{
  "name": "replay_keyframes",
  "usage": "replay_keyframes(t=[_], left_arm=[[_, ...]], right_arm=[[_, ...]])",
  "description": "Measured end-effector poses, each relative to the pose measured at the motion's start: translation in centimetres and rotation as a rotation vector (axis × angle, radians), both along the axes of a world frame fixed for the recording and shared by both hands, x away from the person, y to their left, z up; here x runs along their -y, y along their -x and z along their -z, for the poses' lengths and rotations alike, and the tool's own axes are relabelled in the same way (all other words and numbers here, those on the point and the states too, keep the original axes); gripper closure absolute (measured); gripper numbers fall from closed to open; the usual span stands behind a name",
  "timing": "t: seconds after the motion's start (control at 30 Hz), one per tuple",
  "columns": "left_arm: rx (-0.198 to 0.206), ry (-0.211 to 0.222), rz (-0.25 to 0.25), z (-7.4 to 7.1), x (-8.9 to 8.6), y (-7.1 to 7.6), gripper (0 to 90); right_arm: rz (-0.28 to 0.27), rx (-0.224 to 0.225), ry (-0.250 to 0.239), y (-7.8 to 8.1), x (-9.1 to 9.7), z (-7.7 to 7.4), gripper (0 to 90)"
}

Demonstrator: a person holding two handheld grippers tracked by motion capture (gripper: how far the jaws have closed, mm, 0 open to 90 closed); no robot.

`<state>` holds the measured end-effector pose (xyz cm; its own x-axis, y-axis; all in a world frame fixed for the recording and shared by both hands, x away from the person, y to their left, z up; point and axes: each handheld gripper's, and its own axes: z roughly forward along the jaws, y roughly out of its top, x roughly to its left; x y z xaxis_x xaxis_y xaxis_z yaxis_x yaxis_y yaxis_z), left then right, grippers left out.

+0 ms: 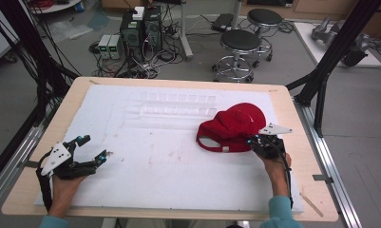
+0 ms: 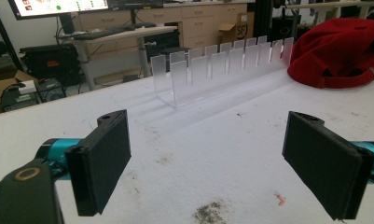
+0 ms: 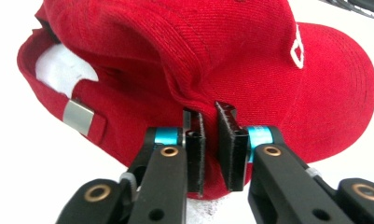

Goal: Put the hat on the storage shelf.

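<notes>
Right tool pinches the red cap's rim, left tool released, on the white table pad.

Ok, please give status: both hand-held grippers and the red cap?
Right hand-held gripper shut on red fabric baseball cap rim. Left hand-held gripper open, nothing between jaws. Clear plastic slotted rack beyond the cap, apart.

- My right tongs cover the bit of red cap rim they're pinching, so that strip's hidden.
- White logo on the cap is too side-on to read.
- Cap runs off the top edge in my right gripper view.
</notes>
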<state>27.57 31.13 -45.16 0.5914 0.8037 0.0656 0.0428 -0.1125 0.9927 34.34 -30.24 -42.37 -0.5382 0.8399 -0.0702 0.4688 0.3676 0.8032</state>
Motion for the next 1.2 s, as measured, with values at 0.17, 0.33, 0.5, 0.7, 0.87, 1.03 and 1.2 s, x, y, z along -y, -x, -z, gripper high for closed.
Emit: replay_keyframes(t=[0.17,0.33,0.5,0.7,0.87,1.03,1.2], left_arm=[[-0.001,0.003,-0.001,0.0,0.0,0.0,15.4],[0.000,0.000,-0.001,0.0,0.0,0.0,15.4],[0.001,-0.002,0.000,0.0,0.0,0.0,15.4],[0.002,-0.003,0.000,0.0,0.0,0.0,15.4],[0.002,-0.003,0.000,0.0,0.0,0.0,15.4],[0.002,0.000,0.001,0.0,0.0,0.0,15.4],[0.003,0.002,0.000,0.0,0.0,0.0,15.4]], right_arm=[[0.017,0.020,-0.065,0.3,0.1,-0.5,86.4],[0.019,0.033,-0.129,0.7,0.2,-1.1,87.1],[0.006,0.043,-0.203,1.0,0.1,-1.6,87.2],[-0.005,0.054,-0.253,1.6,-0.3,-2.5,87.5],[-0.021,0.049,-0.288,2.1,-1.0,-3.2,88.0],[-0.063,0.061,-0.291,2.7,-2.3,-3.9,88.1],[-0.094,0.068,-0.295,3.3,-3.4,-4.4,88.2]])
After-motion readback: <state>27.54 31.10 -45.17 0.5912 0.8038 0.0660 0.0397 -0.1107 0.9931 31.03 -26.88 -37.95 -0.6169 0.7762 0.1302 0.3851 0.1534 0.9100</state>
